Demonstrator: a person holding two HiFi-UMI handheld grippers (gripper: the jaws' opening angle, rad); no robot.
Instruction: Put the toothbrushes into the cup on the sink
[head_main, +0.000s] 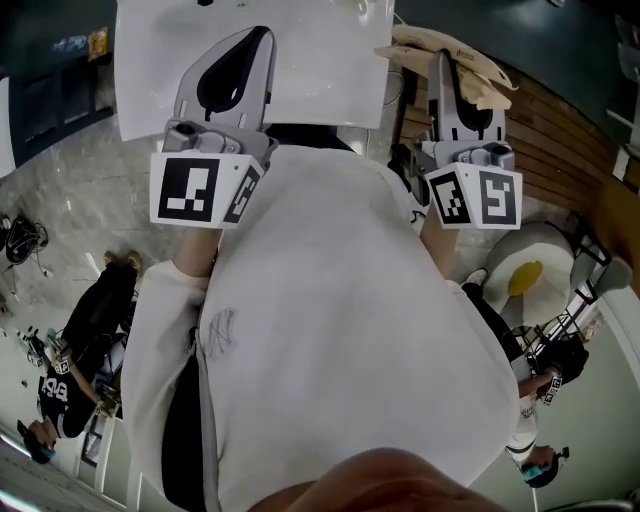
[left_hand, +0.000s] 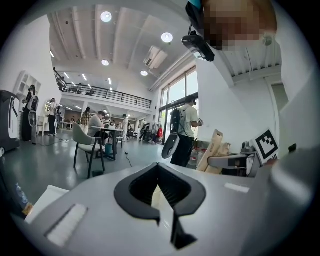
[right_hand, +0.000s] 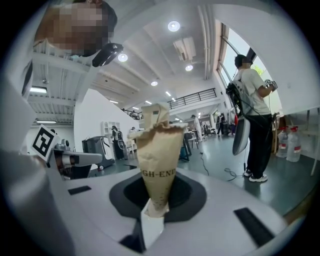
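A toothbrush in a brown paper wrapper (right_hand: 156, 155) stands up from between the jaws of my right gripper (right_hand: 156, 200), which is shut on it. In the head view the same wrapper (head_main: 480, 72) lies across the right gripper (head_main: 447, 62) at the upper right. My left gripper (head_main: 262, 40) is held over a white slab (head_main: 320, 70) at the top. Its jaws meet at the tip, and I see nothing held in them. From its own camera the left gripper (left_hand: 159, 172) shows only a dark hollow. No cup is in view.
A white shirt fills the middle of the head view. A wooden surface (head_main: 560, 140) and a round white seat with a yellow pad (head_main: 530, 270) are at the right. A standing person with a backpack (left_hand: 184, 131) and a chair (left_hand: 86, 145) with a table are across the hall.
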